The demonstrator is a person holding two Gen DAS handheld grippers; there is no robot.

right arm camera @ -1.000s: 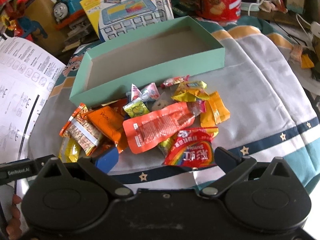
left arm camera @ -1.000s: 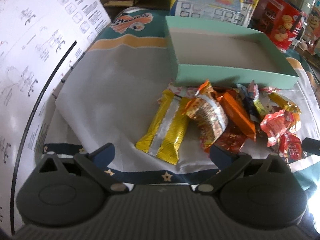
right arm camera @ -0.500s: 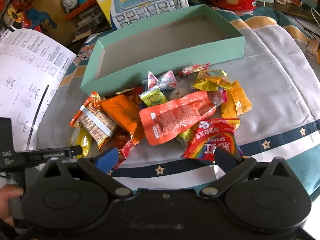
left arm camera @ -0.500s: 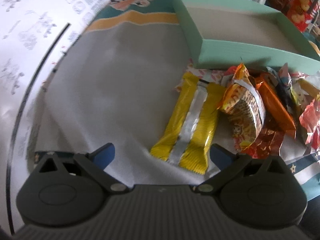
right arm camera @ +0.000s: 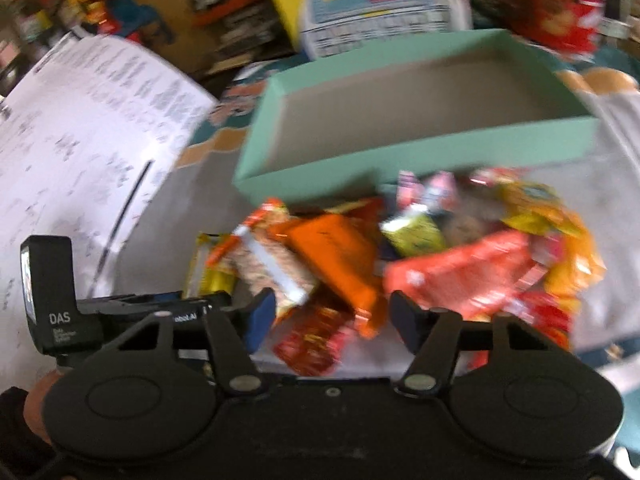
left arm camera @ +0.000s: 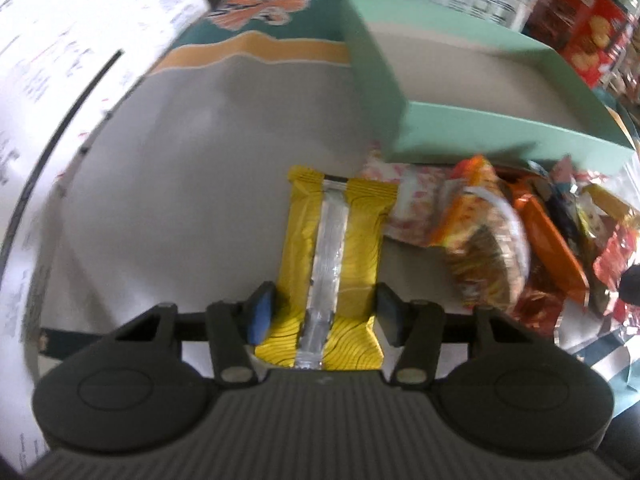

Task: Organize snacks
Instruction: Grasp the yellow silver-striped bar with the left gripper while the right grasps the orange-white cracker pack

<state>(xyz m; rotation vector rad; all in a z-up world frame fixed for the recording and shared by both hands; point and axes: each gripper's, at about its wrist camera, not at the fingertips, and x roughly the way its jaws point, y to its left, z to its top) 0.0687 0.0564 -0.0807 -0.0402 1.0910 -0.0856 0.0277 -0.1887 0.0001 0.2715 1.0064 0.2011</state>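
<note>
A yellow packet (left arm camera: 332, 240) with a silver stripe lies flat on the grey cloth, left of the snack pile (left arm camera: 500, 248). My left gripper (left arm camera: 324, 312) is low over the packet's near end. Its jaws are closing and both pads touch the packet's long edges. In the blurred right wrist view my right gripper (right arm camera: 334, 320) hovers over the near left of the snack pile (right arm camera: 440, 256). Its jaws are also closing. A red patterned packet (right arm camera: 312, 340) and the tip of an orange packet (right arm camera: 340, 256) lie between the pads, untouched. The empty teal box (right arm camera: 420, 156) stands behind.
A large white instruction sheet (left arm camera: 60, 92) curls up on the left. Toy boxes and a red biscuit tin (left arm camera: 588, 44) crowd the back. The teal box's wall (left arm camera: 500, 136) stands just beyond the snacks. A hand (right arm camera: 40, 404) holds the left gripper's body (right arm camera: 120, 312) at lower left.
My left gripper came down onto the yellow packet and its jaws narrowed onto it. My right gripper slid left across the pile, and its jaws narrowed too.
</note>
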